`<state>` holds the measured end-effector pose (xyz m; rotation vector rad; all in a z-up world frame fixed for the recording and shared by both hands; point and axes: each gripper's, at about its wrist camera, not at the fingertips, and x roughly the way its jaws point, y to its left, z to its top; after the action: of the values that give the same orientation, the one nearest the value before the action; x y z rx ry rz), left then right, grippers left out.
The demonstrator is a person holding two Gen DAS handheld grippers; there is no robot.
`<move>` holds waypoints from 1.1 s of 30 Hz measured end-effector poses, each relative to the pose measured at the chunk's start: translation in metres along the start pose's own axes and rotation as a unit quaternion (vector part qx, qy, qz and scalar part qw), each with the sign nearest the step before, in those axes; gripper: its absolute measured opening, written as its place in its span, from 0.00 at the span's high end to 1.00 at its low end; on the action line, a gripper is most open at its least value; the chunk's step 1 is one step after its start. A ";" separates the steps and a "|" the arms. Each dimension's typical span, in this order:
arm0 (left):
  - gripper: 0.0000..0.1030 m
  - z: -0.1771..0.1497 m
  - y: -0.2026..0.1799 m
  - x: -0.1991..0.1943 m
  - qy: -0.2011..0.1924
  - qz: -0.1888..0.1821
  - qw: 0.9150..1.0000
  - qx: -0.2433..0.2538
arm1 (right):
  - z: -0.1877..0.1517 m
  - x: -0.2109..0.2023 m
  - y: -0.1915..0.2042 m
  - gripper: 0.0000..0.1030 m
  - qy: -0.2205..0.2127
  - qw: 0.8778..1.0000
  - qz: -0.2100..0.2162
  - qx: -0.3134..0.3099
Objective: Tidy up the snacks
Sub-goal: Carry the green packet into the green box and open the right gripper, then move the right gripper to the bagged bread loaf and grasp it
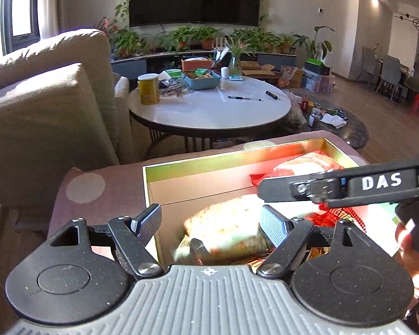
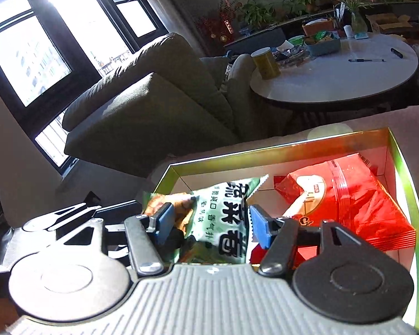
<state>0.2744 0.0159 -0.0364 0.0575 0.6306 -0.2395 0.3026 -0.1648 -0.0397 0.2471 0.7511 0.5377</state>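
Observation:
An open box with a green-gold rim (image 1: 198, 160) (image 2: 413, 195) sits on a mauve dotted cloth (image 1: 97, 195). Inside lie a red snack bag (image 2: 349, 195) (image 1: 301, 167) on the right and a green-and-white snack bag (image 2: 229, 223) on the left. That second bag looks blurred and brownish (image 1: 226, 231) in the left wrist view. My right gripper (image 2: 212, 226) is open just over it, a blue pad on either side, neither pressing. My left gripper (image 1: 211, 224) is open above the same bag, its left pad clear of it. A finger of the right gripper (image 1: 279, 191) crosses over the box.
A beige sofa (image 1: 42, 106) stands to the left behind the box. A round white table (image 1: 209, 109) beyond holds a yellow canister (image 1: 148, 89), a blue tray (image 1: 204, 79) and pens. A hand (image 1: 413, 251) is at the right edge.

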 end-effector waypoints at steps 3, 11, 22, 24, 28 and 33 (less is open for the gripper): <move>0.24 0.001 0.004 -0.007 -0.006 0.000 1.000 -0.012 | -0.001 -0.011 0.002 0.34 -0.012 1.000 -0.002 -0.003; 0.23 0.000 0.002 -0.032 -0.024 0.007 1.000 -0.014 | -0.011 -0.036 0.015 0.33 -0.045 0.998 -0.017 -0.047; 0.19 -0.025 0.014 -0.076 -0.035 0.035 0.999 -0.015 | -0.026 -0.067 0.039 0.33 -0.051 0.995 -0.004 -0.090; 0.19 -0.032 0.023 -0.085 -0.035 0.045 0.998 -0.027 | -0.030 -0.072 0.041 0.33 -0.051 0.994 -0.001 -0.095; 0.18 -0.048 0.044 -0.102 -0.031 0.065 0.996 -0.060 | -0.038 -0.083 0.045 0.33 -0.050 0.995 0.006 -0.090; 0.18 -0.076 0.063 -0.120 -0.018 0.084 0.992 -0.088 | -0.046 -0.094 0.058 0.33 -0.056 0.993 0.015 -0.100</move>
<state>0.1517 0.1117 -0.0279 -0.0629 0.6057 -0.0220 0.1919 -0.1663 0.0052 0.1023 0.5800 0.6176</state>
